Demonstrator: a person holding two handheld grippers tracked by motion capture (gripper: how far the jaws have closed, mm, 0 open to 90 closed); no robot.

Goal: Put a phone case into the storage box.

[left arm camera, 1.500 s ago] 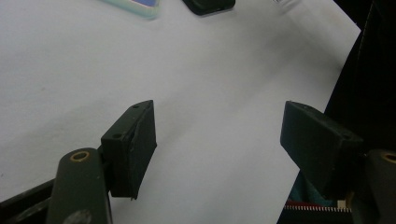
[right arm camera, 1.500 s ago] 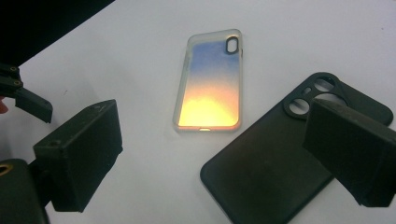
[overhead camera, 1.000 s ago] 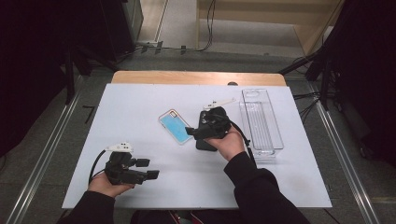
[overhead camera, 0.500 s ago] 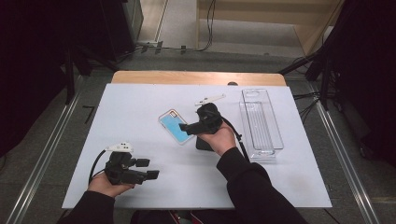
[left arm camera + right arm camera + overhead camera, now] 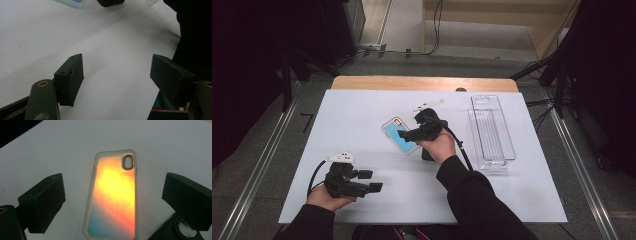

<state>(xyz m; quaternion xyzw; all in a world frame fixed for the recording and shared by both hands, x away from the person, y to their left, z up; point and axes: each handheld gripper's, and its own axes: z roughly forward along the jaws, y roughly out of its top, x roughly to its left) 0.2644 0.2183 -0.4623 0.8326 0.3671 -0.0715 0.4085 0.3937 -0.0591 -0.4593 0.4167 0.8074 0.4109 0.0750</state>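
A translucent phone case (image 5: 394, 134) lies flat near the middle of the white table sheet (image 5: 362, 110). It looks teal in the high view and glows orange to teal in the right gripper view (image 5: 115, 195), with its camera hole at the far end. My right gripper (image 5: 404, 134) hovers just over it, pointing left. Its jaws stand open on either side of the case (image 5: 113, 197), touching nothing. A black phone case (image 5: 427, 154) lies by my right hand (image 5: 170, 232). My left gripper (image 5: 371, 181) rests open at the front left, its jaws (image 5: 118, 72) over bare sheet.
A clear, long plastic bin (image 5: 491, 132) stands lengthwise at the right of the sheet. The wooden table edge (image 5: 422, 83) runs along the back. Metal rails flank the table. The edges of both phone cases show at the top of the left gripper view.
My right gripper has moved left and slightly down, from beside the translucent case to over it. The left gripper has stayed still.
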